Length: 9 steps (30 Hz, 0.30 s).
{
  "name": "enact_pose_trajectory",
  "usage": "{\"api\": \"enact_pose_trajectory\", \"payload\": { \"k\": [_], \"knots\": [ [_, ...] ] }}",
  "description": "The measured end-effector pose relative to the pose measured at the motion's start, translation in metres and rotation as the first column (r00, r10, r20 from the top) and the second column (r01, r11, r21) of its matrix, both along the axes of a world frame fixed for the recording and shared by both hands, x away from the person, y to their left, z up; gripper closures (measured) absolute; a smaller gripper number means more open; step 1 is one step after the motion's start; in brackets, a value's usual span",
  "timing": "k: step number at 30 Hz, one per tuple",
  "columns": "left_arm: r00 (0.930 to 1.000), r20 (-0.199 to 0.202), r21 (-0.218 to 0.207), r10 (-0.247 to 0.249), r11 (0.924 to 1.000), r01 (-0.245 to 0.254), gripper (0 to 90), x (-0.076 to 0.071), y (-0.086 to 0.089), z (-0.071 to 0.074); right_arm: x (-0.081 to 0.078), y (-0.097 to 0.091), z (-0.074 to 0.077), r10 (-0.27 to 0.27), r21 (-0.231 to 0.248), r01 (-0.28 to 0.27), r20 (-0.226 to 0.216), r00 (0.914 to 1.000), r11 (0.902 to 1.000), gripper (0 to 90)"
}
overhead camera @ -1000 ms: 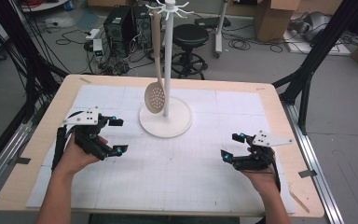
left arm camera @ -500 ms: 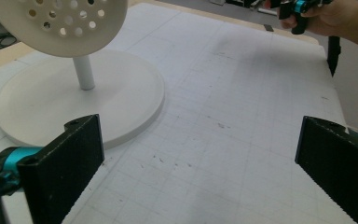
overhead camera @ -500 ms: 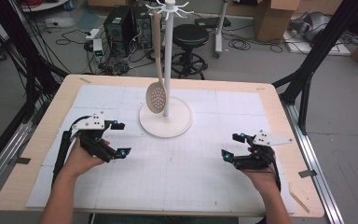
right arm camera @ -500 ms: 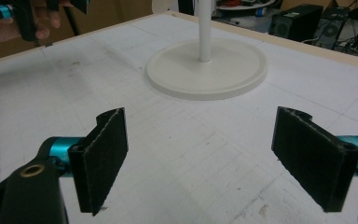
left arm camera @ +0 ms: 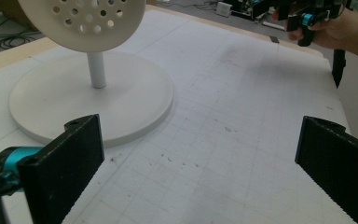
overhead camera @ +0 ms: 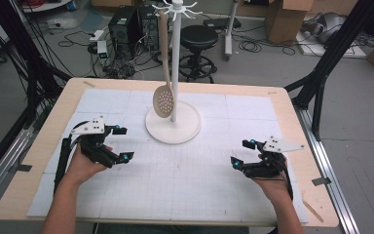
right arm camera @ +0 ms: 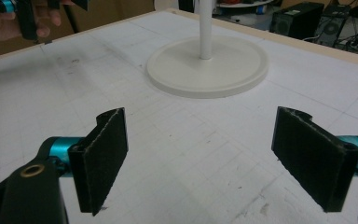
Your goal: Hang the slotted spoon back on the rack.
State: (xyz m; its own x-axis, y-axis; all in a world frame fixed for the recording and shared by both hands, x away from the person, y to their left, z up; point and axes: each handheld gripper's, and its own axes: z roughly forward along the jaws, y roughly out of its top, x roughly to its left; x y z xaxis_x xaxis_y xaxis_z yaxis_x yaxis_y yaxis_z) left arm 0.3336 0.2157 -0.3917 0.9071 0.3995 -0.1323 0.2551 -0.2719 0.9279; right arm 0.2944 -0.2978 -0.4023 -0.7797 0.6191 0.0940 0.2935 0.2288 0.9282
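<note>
- Moved since a second ago: left gripper (overhead camera: 119, 143), now nearer the round white stand base (overhead camera: 173, 122) and a bit farther right on the table.
- Stayed put: right gripper (overhead camera: 239, 152), same spot on the right side of the white gridded mat (overhead camera: 190, 180).
- Left gripper: wide open, nothing between the two black jaws, seen well in the left gripper view (left arm camera: 196, 163).
- Right gripper: wide open too, nothing held, just bare mat between the jaws in the right gripper view (right arm camera: 198, 163).
- Pale wooden spoon with holes in its round bowl (overhead camera: 163, 101): hanging from a hook at the top of the tall white pole (overhead camera: 176, 58), bowl down, just above the base and just left of the pole.
- Same spoon bowl up close at the top of the left gripper view (left arm camera: 81, 23), in front of the pole.
- Left gripper near the base, not touching it.
- Right gripper well apart from the base, pointing toward it.
- Both hands low over the mat, resting on the light wooden table (overhead camera: 68, 105).
</note>
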Motion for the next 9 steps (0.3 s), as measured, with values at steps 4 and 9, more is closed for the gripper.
{"api": "enact_pose_trajectory", "payload": {
  "k": [4,9],
  "knots": [
    [1.0000,0.001,0.006,-0.006,1.0000,0.006,1.6,0.0004,-0.0012,-0.0006,-0.0001,0.0002,0.0001,0.003,0.001,-0.003,-0.002,1.0000,1.0000,17.5],
    [0.9999,-0.010,0.009,0.009,0.9999,-0.009,1.6,0.0024,-0.0002,-0.0029,-0.0016,-0.0008,0.0006,-0.002,0.001,0.002,-0.002,1.0000,1.0000,17.5]
  ]
}}
